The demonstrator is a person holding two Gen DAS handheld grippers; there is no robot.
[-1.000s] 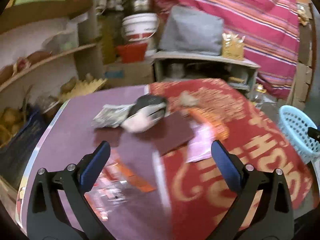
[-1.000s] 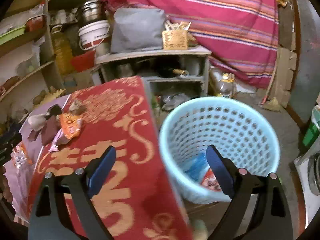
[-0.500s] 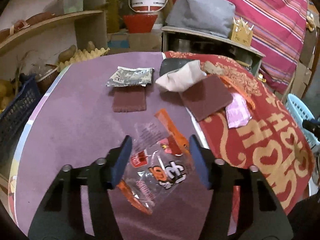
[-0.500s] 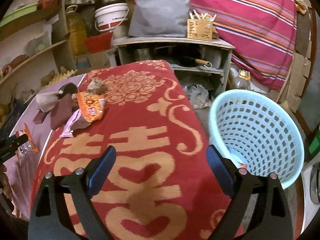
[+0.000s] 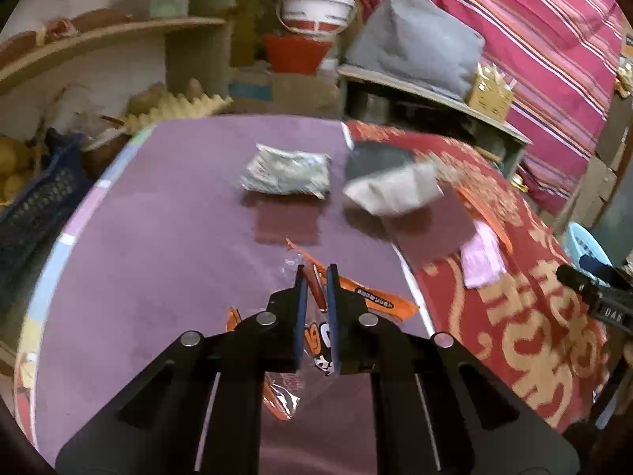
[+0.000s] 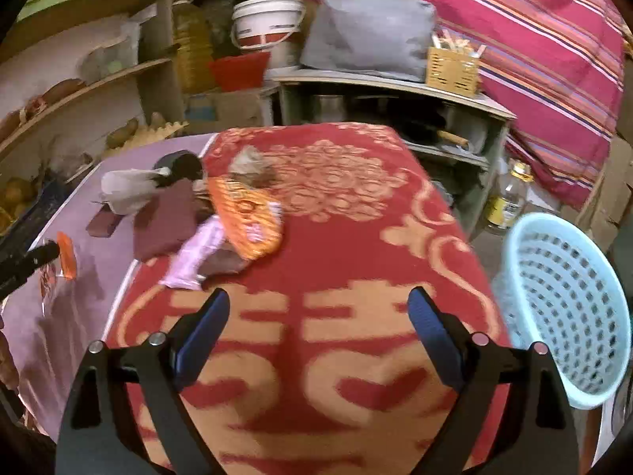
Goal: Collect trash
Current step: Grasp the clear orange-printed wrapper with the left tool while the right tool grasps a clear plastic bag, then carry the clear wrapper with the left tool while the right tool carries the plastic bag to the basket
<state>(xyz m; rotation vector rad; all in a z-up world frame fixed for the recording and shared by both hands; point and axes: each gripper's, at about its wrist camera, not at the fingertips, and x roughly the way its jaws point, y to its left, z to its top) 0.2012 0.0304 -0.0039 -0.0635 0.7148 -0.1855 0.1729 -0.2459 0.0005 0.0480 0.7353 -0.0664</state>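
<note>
My left gripper (image 5: 315, 273) is shut on a clear and orange snack wrapper (image 5: 372, 301) on the purple table top (image 5: 158, 237). Beyond it lie a grey foil packet (image 5: 287, 173), a whitish crumpled bag (image 5: 395, 192) and a pink wrapper (image 5: 480, 255). My right gripper (image 6: 318, 314) is open and empty above the red and gold cloth (image 6: 348, 237). Ahead of it lie an orange packet (image 6: 247, 217), a pink wrapper (image 6: 198, 251) and a crumpled brown scrap (image 6: 249, 160). The light blue basket (image 6: 569, 304) stands at the right, off the table.
Two dark red pads (image 5: 287, 223) lie on the table. A dark blue crate (image 5: 35, 202) sits at the left edge. Shelves (image 6: 79, 91) with jars, a white bucket (image 6: 269, 19) and a low shelf unit (image 6: 395, 95) stand behind. A striped blanket (image 6: 534, 39) hangs at the right.
My left gripper has closed from wide open onto the snack wrapper. My right gripper has swung left from over the basket to above the red cloth, staying open.
</note>
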